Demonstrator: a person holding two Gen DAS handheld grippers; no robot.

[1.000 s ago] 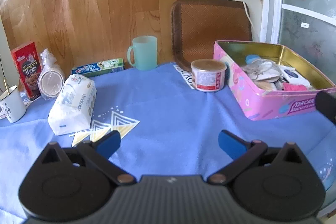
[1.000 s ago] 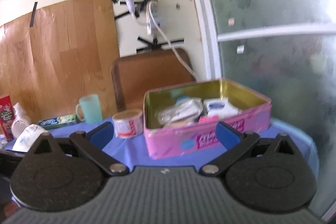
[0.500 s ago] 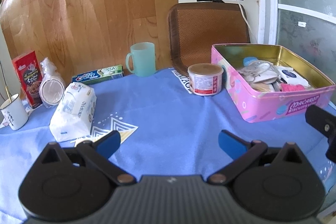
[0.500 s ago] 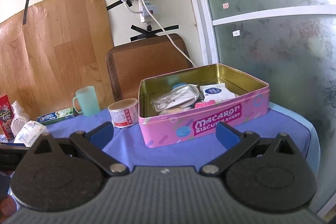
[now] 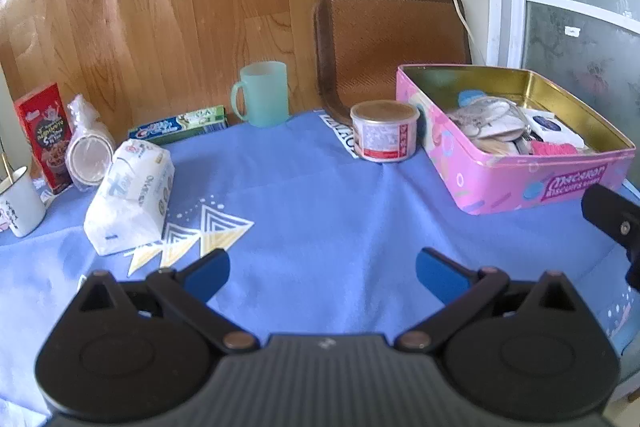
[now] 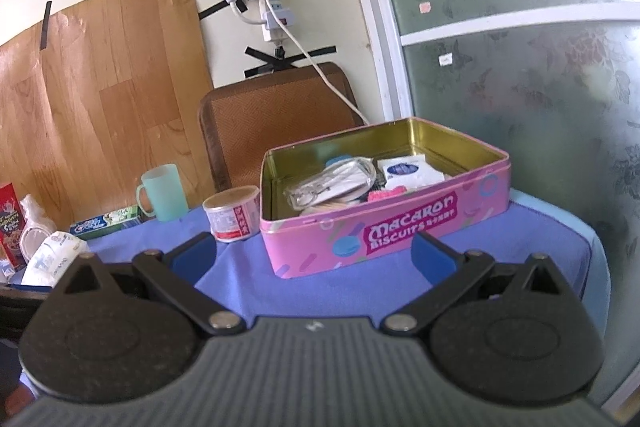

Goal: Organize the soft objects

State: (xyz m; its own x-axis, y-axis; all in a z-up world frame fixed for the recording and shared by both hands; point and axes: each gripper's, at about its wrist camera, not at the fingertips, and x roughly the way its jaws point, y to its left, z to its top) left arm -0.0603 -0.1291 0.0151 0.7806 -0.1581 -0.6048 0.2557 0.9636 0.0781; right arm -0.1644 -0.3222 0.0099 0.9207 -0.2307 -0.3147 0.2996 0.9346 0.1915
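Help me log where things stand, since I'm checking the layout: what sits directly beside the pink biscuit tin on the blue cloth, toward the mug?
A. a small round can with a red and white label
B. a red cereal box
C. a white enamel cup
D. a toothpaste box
A: the small round can stands right next to the pink biscuit tin, between it and the green mug.

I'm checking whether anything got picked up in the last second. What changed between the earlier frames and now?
Nothing was grasped or released. The right gripper pulled back and upward from the pink tin; the left gripper eased back slightly. Both are open and empty as before. The tissue pack, can and green mug stayed where they were.
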